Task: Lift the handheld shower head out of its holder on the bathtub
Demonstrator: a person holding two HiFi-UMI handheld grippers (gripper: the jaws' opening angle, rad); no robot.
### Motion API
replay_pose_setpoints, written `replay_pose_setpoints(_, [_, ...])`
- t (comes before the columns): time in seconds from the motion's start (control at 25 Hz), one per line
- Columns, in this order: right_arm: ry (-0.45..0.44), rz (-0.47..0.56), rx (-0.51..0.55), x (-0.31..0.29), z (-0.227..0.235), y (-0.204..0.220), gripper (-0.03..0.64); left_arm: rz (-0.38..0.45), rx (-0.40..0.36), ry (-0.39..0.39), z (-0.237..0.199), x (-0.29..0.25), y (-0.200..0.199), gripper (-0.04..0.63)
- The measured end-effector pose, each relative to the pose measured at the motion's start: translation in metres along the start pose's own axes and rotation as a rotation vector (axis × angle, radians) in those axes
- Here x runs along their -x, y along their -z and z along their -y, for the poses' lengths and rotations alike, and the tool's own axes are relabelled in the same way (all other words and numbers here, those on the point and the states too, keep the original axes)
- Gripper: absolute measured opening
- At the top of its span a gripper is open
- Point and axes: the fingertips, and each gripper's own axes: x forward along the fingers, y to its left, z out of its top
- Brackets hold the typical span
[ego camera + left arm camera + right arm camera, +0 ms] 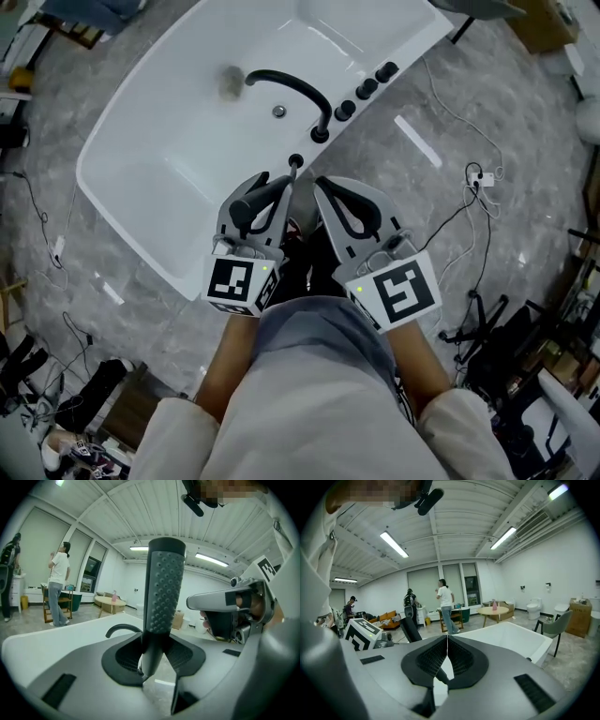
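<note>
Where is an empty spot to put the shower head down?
Inside the bathtub, the bottom left of the faucet is bare. The grey floor between the tub and the cables is open too. Crowded: the rim by the knobs and holder.

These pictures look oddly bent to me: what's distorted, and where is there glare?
Left gripper view: fisheye, black corners, the shower head handle looming huge near the lens. Right gripper view: same bowing of the ceiling, strip lights blown out white. Head view: straighter, with light streaks glaring off the glossy floor.
</note>
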Motion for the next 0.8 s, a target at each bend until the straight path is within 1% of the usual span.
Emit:
replay_pose_setpoints(0.24, [0.017, 0.029, 0.024, 0.006, -0.005, -0.014, 0.02, 0.023, -0.021, 0.019, -0.001, 0.012, -0.018, 0.141])
replay_pose_setpoints(0.44, [0.019, 0.023, 0.054, 0.02, -0.012, -0.017, 0.02, 0.039, -0.036, 0.039, 0.01, 0.023, -0.028, 0.141])
replay_pose_setpoints(0.56, [0.026, 0.043, 0.044, 0.028, -0.016, -0.026, 0.02, 0.05, -0.037, 0.051, 0.015, 0.03, -0.038, 0.141])
replay_pose_setpoints(0.64, [0.048, 0.059, 0.043, 0.029, -0.015, -0.036, 0.02, 0.071, -0.039, 0.05, 0.015, 0.032, -0.049, 0.143])
replay_pose_setpoints(0.72, [0.073, 0.055, 0.044, 0.03, -0.014, -0.043, 0.02, 0.092, -0.041, 0.041, 0.013, 0.034, -0.058, 0.141])
replay_pose_setpoints(0.8, [0.075, 0.053, 0.035, 0.036, -0.018, -0.049, 0.02, 0.104, -0.037, 0.042, 0.016, 0.037, -0.064, 0.141])
